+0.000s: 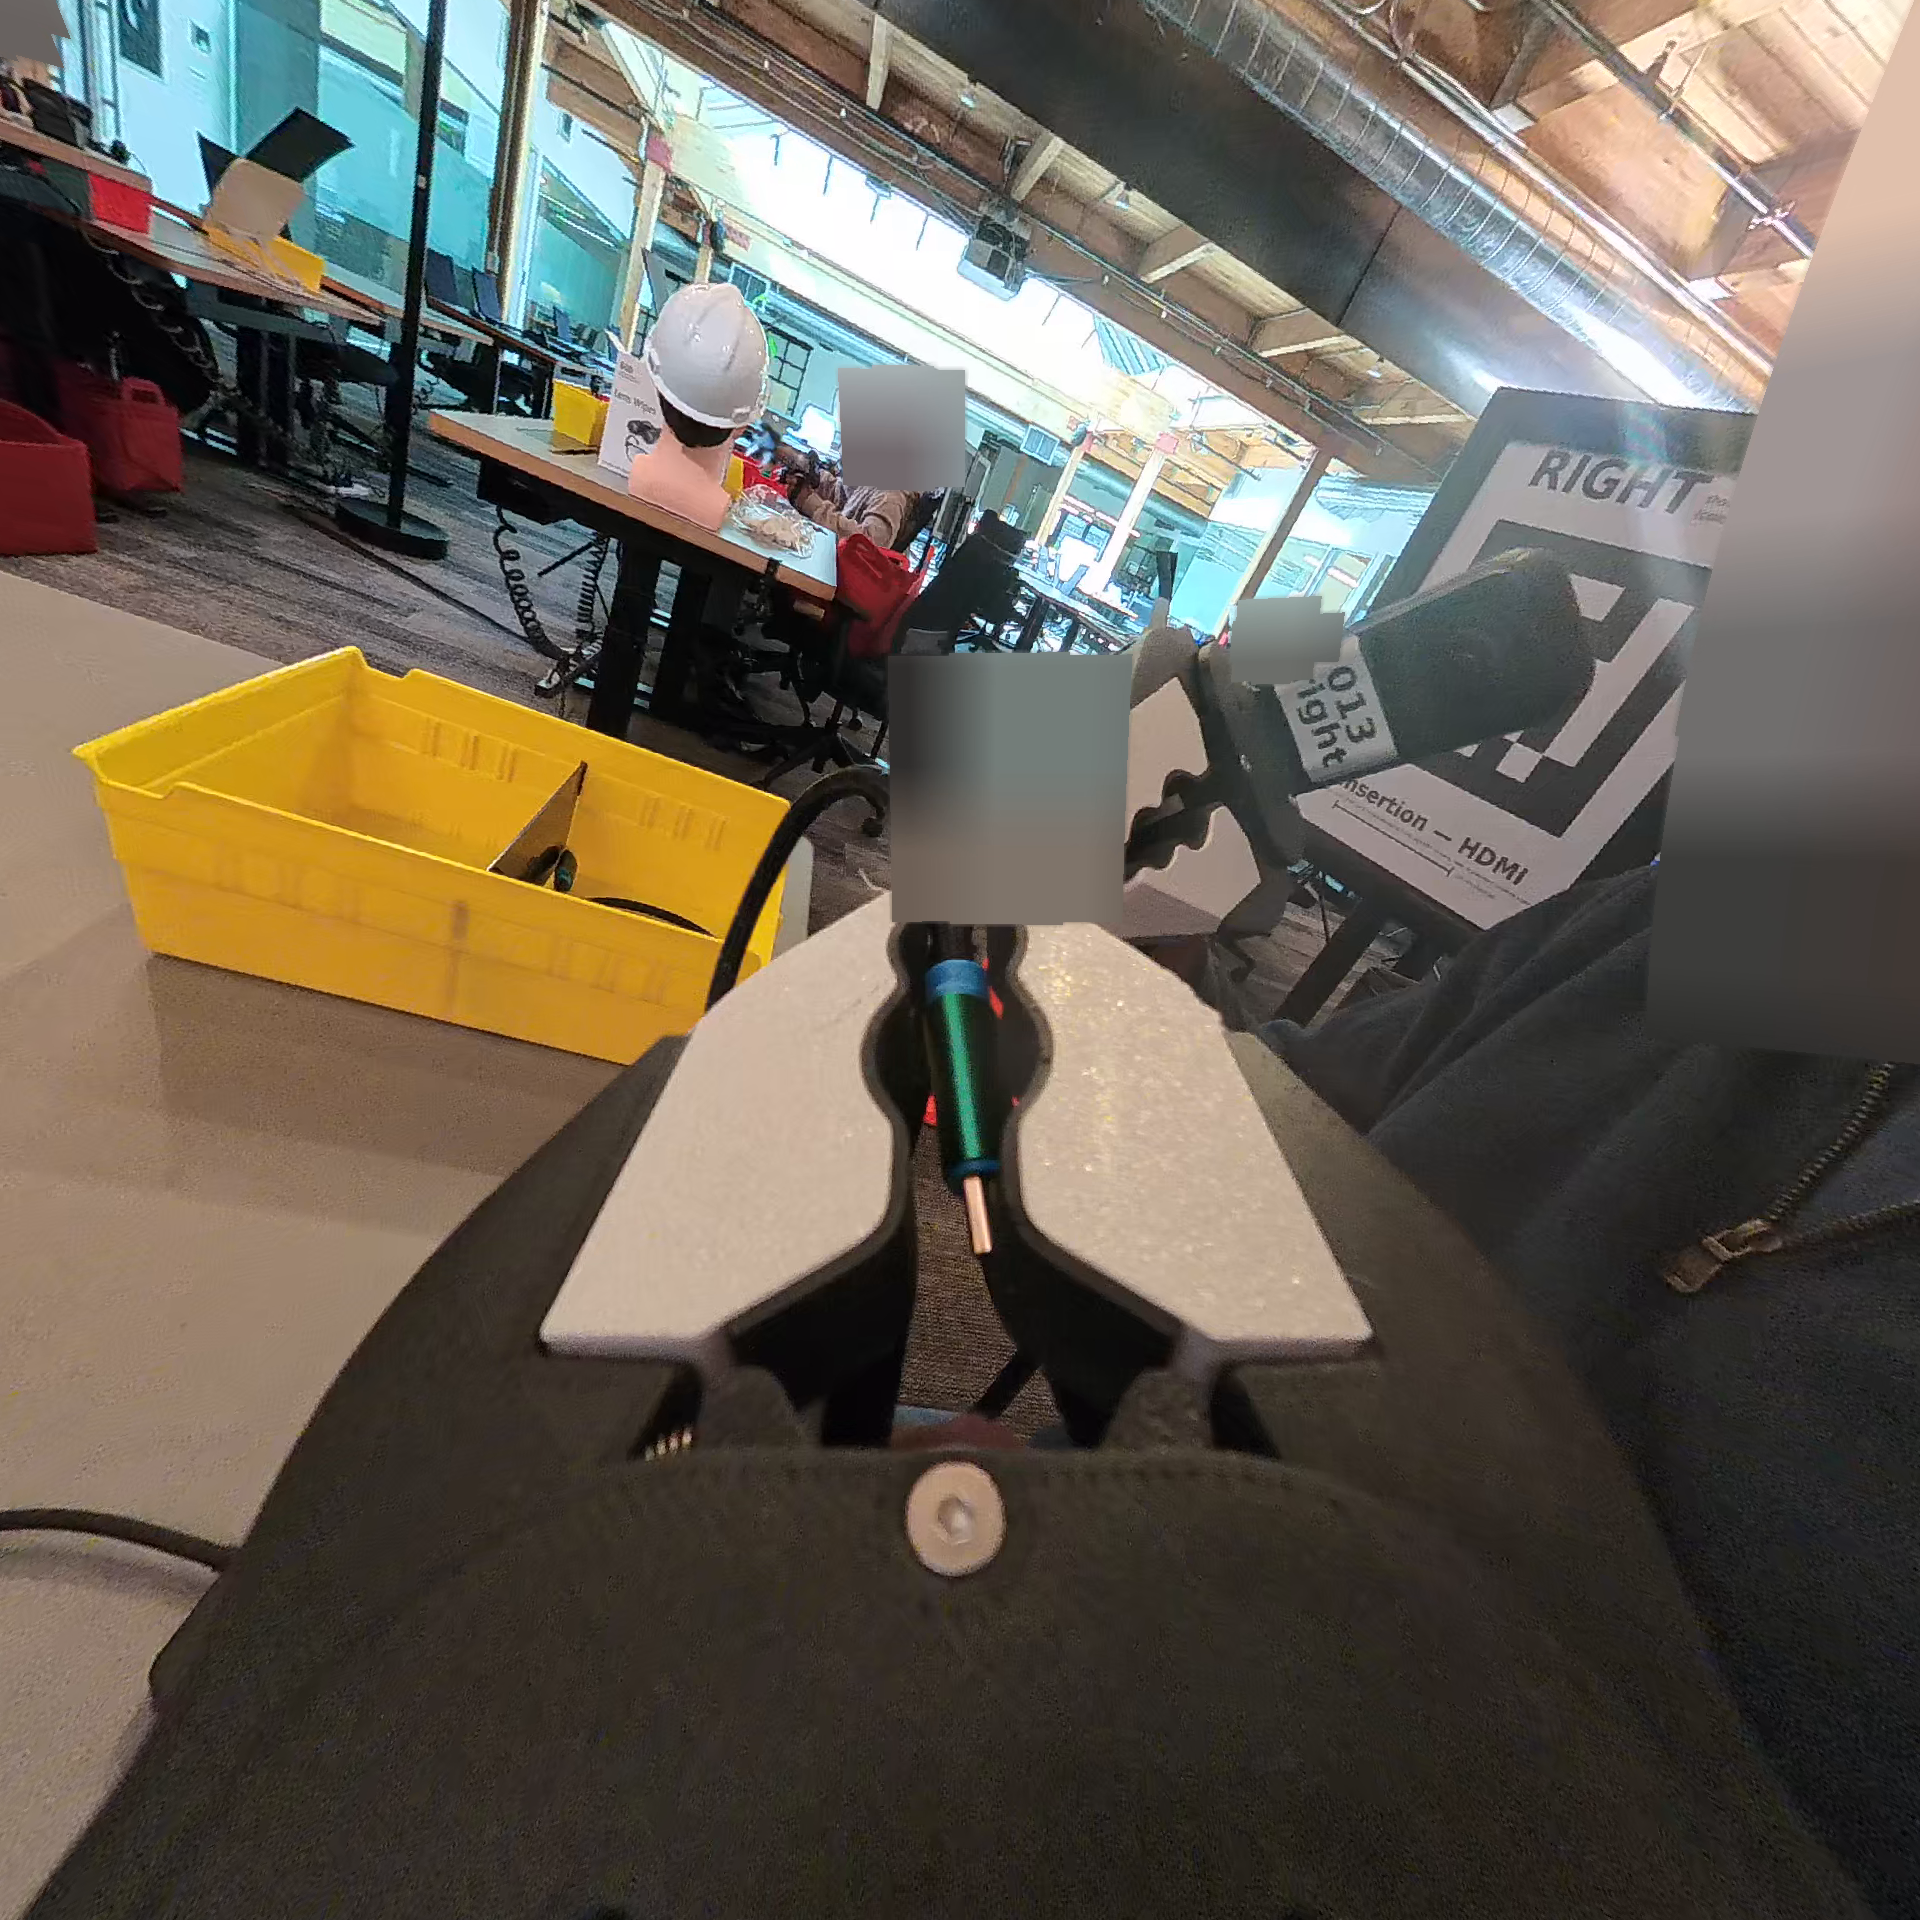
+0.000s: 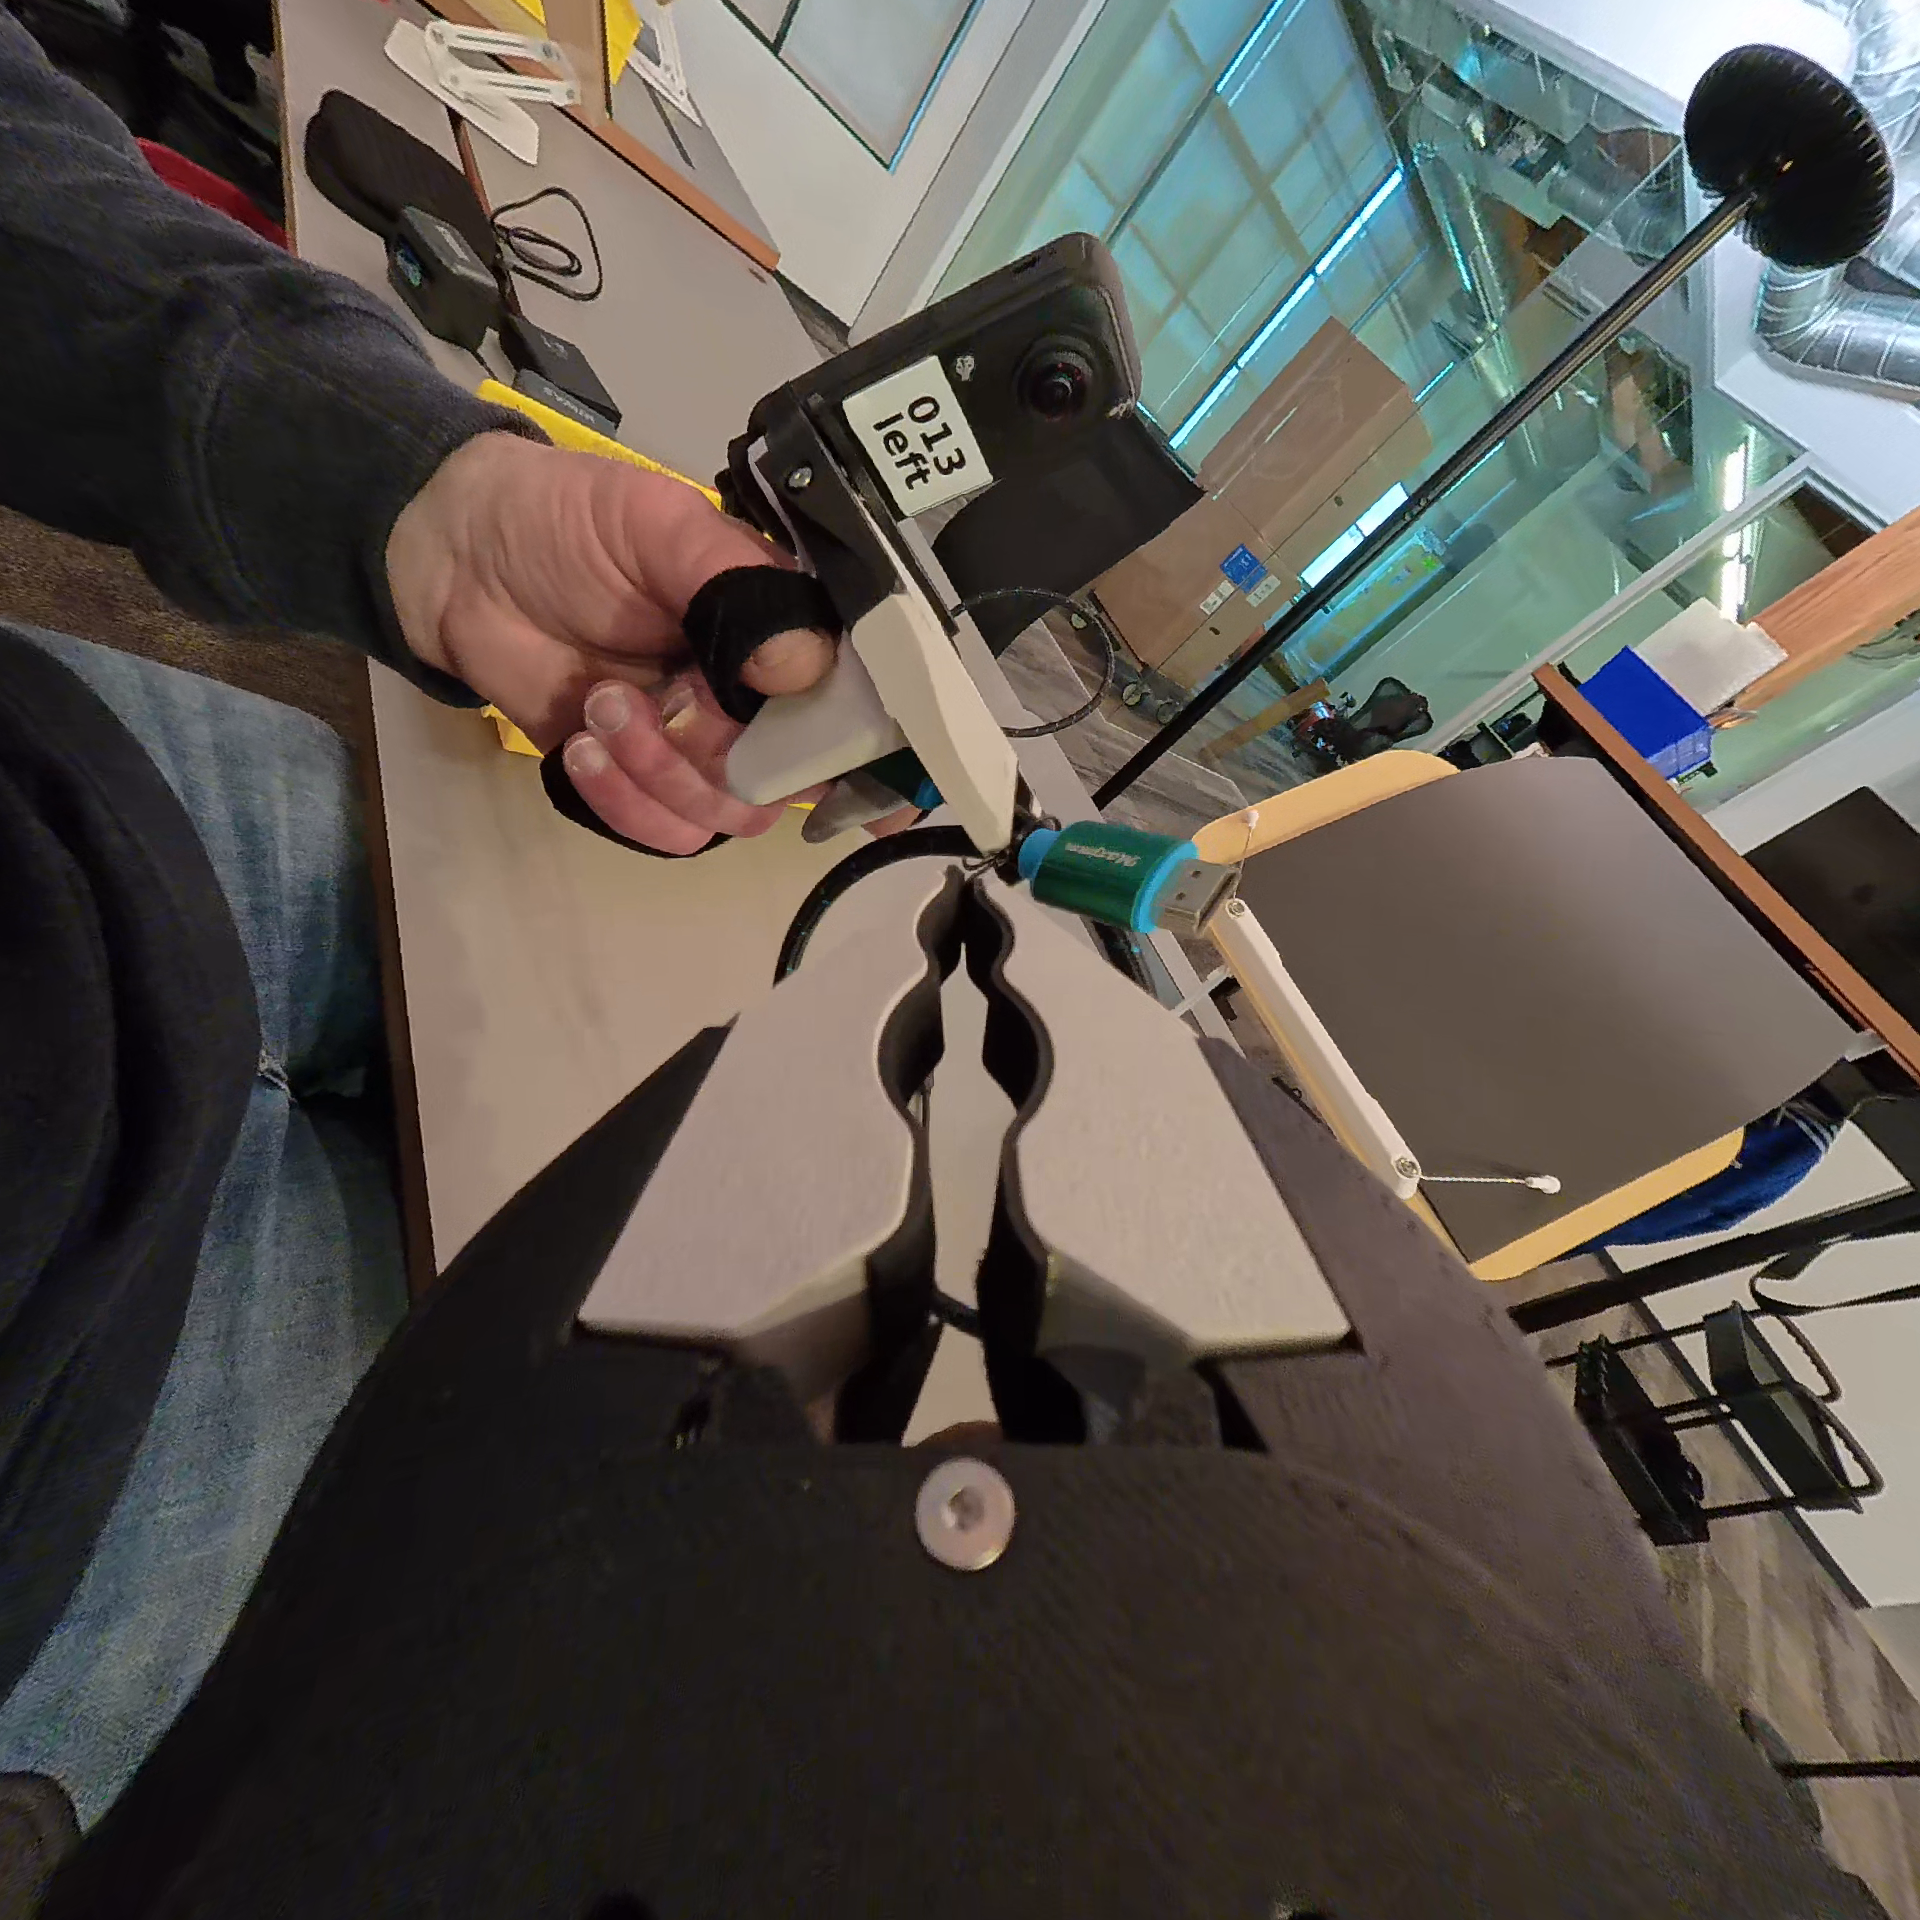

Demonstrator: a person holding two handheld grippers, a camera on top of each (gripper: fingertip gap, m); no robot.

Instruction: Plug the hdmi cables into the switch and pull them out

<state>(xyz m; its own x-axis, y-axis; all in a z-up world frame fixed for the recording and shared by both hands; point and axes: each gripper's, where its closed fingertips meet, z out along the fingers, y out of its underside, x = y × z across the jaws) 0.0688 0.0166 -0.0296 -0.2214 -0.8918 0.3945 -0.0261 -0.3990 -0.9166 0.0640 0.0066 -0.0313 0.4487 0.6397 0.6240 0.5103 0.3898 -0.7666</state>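
The HDMI plug (image 2: 1112,873), green with blue bands and a bare metal end, is off the bench, in the air beyond its front edge. The left gripper (image 2: 992,821) is clenched on the plug's cable end. The metal end juts out sideways, free of everything around it. In the left wrist view the plug lies in the slot between the grey fingers (image 1: 769,1174), with its metal tip pointing back toward the camera.

The right gripper (image 2: 964,894) has its jaws drawn together with only a thin slit between them. Its tips sit right at the back of the plug, where the black cable (image 2: 831,894) curves away. Whether they pinch the cable there cannot be told. In the left wrist view a blur patch covers both grippers' tips.

A hand (image 2: 561,613) holds the left gripper, with a black strap over one finger. The dark sleeve and jeans lie close along the bench's front edge, so the room on that side is tight.

The grey bench (image 2: 520,987) is bare near the grippers. A yellow bin (image 1: 416,935) stands near its far edge, and the cable rises past the bin's right corner. The bin holds a black divider and a dark loop, partly hidden by its wall. Small black boxes (image 2: 566,384) with leads lie farther along the bench. Which of them is the switch is not clear.

To the right of the plug, a black panel with a pale wooden rim (image 2: 1507,987) stands close by. A marker board (image 1: 1558,623) is cut off by a blurred strip at the frame's right edge.
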